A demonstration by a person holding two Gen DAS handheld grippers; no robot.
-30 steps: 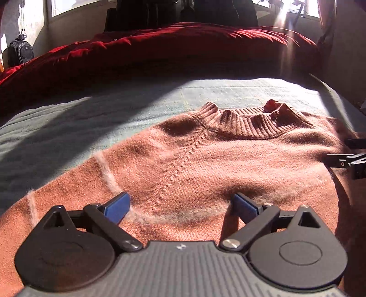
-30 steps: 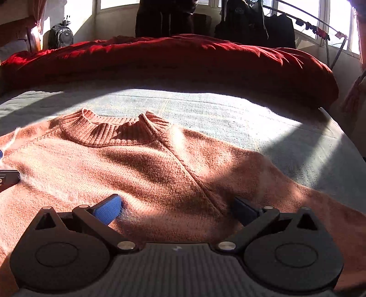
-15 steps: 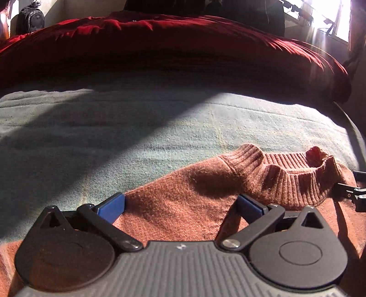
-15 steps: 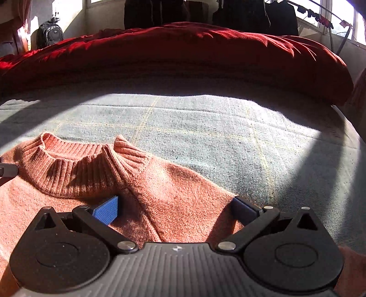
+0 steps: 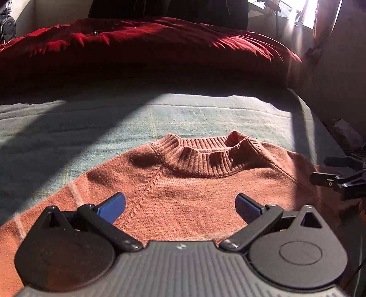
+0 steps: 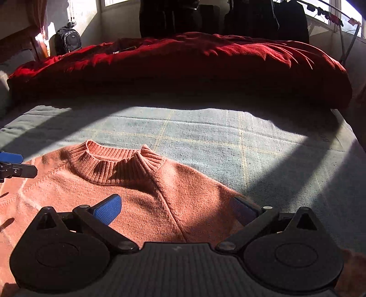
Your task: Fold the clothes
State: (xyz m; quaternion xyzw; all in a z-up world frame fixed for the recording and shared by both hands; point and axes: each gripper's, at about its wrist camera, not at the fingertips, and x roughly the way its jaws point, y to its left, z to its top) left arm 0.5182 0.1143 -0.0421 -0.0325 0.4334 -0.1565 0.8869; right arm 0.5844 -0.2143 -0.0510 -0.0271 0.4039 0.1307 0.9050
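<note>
An orange knitted sweater (image 5: 187, 194) lies flat on the bed, its ribbed collar (image 5: 205, 157) pointing away from me. My left gripper (image 5: 180, 206) hovers open over the left shoulder and chest, nothing between its blue pads. In the right wrist view the same sweater (image 6: 141, 201) spreads to the left, collar (image 6: 114, 164) up front. My right gripper (image 6: 176, 209) stands open over the right shoulder seam, empty. Each gripper shows at the edge of the other's view: the right one (image 5: 338, 180), the left one (image 6: 13, 166).
A grey-green checked bedspread (image 6: 228, 141) covers the bed beyond the collar. A bulky red duvet (image 6: 183, 64) is piled across the far side. A backpack (image 6: 68, 41) and dark hanging clothes (image 6: 263, 18) stand by the windows. The bed's right edge (image 5: 304, 118) runs close to the wall.
Both grippers moved forward to the collar half a second ago, then drew back a little; more of the sweater's chest shows now. Both stayed open.
</note>
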